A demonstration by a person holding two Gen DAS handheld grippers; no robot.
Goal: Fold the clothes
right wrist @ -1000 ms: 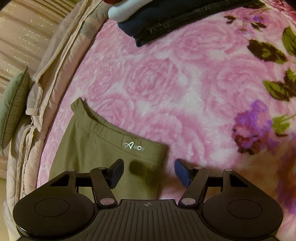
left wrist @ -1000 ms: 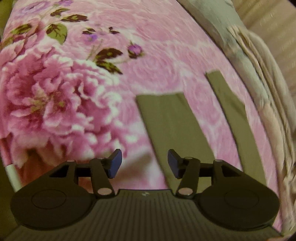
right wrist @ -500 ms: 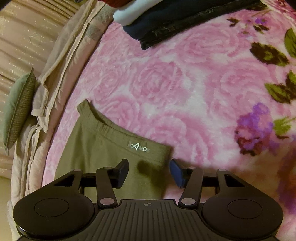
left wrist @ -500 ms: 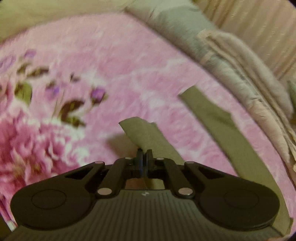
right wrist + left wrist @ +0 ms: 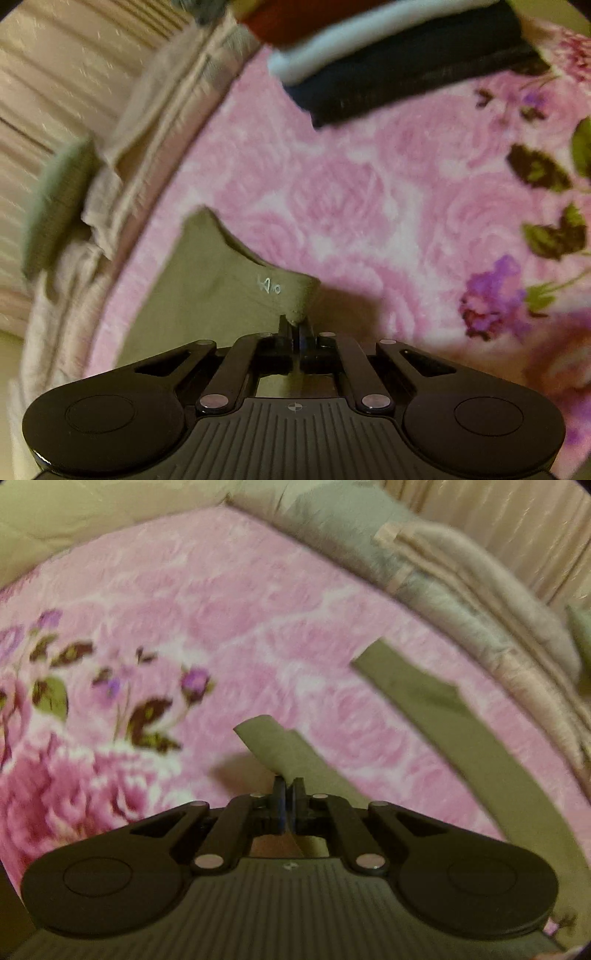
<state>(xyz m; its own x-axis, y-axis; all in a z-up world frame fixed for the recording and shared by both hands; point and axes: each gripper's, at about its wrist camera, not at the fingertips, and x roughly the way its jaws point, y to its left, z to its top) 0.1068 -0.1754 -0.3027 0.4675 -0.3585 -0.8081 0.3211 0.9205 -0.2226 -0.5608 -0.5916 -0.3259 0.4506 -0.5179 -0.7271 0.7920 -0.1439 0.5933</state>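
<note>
While both grippers' fingers pinch them, the olive trousers [image 5: 461, 738] run lengthwise from lower right toward frame centre. Left gripper [image 5: 287, 794] lifts a leg hem; right gripper [image 5: 295, 326] lifts the waistband corner.

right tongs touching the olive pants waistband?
Touching. The right wrist view shows the right tongs shut, with the waistband corner of the olive pants pinched and lifted between them.

1. The logo [image 5: 269, 287] on the olive trousers [image 5: 207, 295] is too blurred to be read.
2. The stacked clothes [image 5: 388, 62] are cut off by the top edge.
3. The far trouser leg [image 5: 461, 746] is cut off at the right edge.
</note>
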